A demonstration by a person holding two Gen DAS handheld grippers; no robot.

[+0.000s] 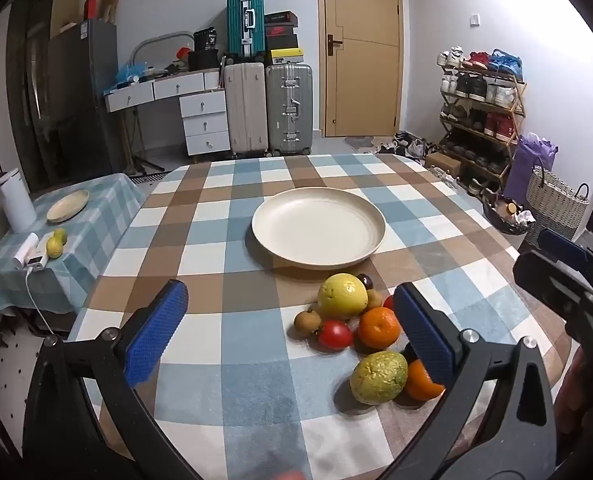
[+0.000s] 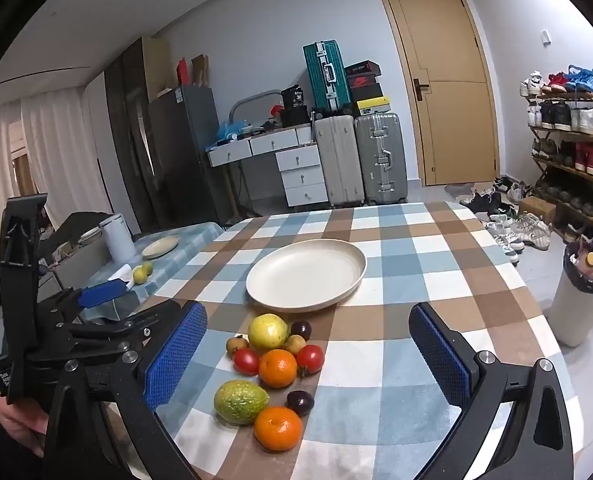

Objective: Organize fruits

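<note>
ok so both grippers are spread wide w/ nothing between the pads. left gripper (image 1: 292, 332) hangs over the near-left part of the table (image 1: 200, 208), blue pads apart, and the fruit pile sits just ahead of its right finger. right gripper (image 2: 308, 356) is spread the same way, and from its cam the pile shows in the gap between the fingers, but they aren't touching any of it

fruits are all bunched on the checked cloth on the near side of the cream plate (image 2: 308, 276), none on the plate. back of the bunch: yellow lemon (image 2: 268, 331) closest to the plate rim, dark plum (image 2: 300, 329) just right of it, small brown fruit (image 2: 236, 345) on its left, another brownish one (image 2: 295, 344) tucked between lemon and the right tomato (image 2: 310, 358). left tomato (image 2: 246, 361) and an orange (image 2: 278, 368) touching in the middle. nearer the cams: green-yellow bumpy citrus (image 2: 240, 401), 2nd plum (image 2: 300, 402) and 2nd orange (image 2: 278, 428), these 3 packed tight tgthr

bg stuff: side table (image 1: 108, 200) on the left w/ a wooden dish (image 1: 67, 207), a white kettle-ish jug (image 1: 14, 200) and two small green-yellow fruits (image 1: 56, 244). suitcases (image 1: 268, 108) by the door (image 1: 360, 48), shoe rack (image 1: 480, 116) on the right. the person's hand (image 2: 16, 420) shows at the edge, holding the left gripper's handle
</note>
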